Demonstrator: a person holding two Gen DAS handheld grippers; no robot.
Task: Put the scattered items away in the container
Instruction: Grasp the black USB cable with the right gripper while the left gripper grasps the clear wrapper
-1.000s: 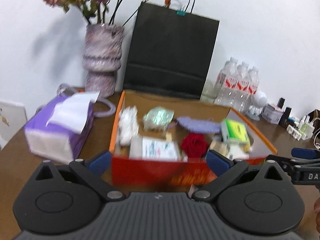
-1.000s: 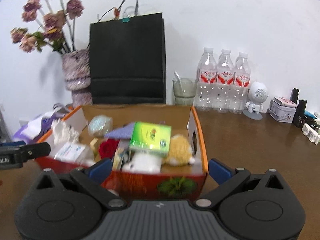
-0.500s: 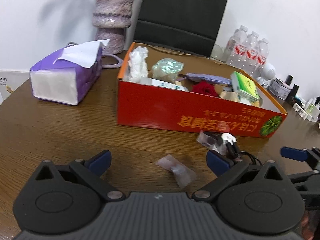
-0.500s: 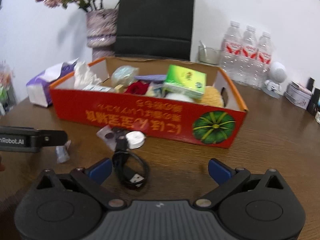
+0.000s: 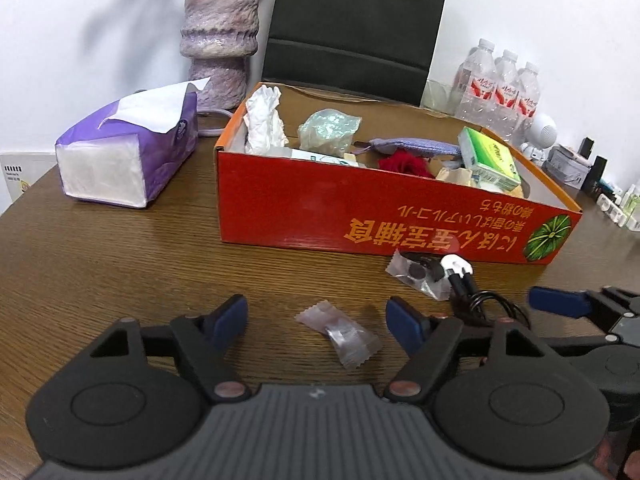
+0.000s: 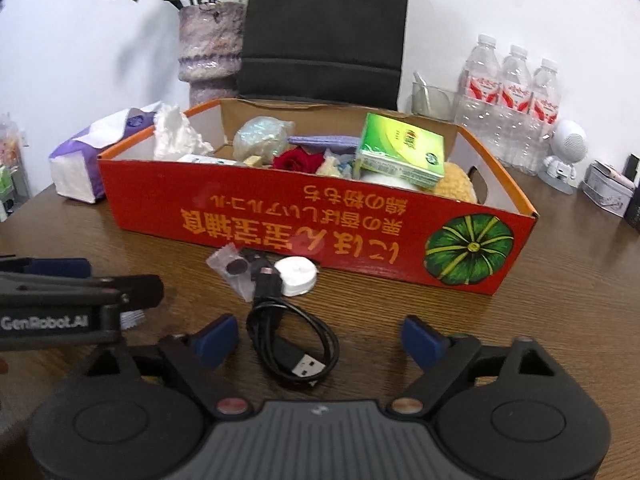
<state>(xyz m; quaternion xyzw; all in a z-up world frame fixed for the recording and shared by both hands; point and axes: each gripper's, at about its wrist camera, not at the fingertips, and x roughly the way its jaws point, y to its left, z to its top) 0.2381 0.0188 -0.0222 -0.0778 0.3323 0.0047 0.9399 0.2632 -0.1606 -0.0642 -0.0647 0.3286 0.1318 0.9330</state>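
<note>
The left gripper (image 5: 316, 318) hangs low over the desk (image 5: 120, 264) with its jaws apart; they have just been closing in, and a small clear wrapped packet (image 5: 340, 332) lies flat between them, untouched by either pad. The right gripper (image 6: 318, 338) is likewise spread, its jaws also just narrowing, and the coiled black USB cable (image 6: 294, 340) lies on the wood between its fingers with clear gaps on both sides. Just beyond the cable sit a white round charger plug (image 6: 297, 275) and a clear bag of dark discs (image 6: 232, 270), both close against the front wall of the red cardboard box (image 6: 360, 232). The box stands toward the middle of the desk and already holds a green carton (image 6: 402, 152), a red rose (image 6: 296, 160), crumpled white tissue (image 6: 176, 136) and a pale wrapped bundle (image 6: 260, 138). Left of the box rests a purple tissue pack (image 5: 124, 156). At the far edge stand a vase (image 5: 220, 36), a black paper bag (image 5: 356, 32) and three water bottles (image 6: 512, 104).
</note>
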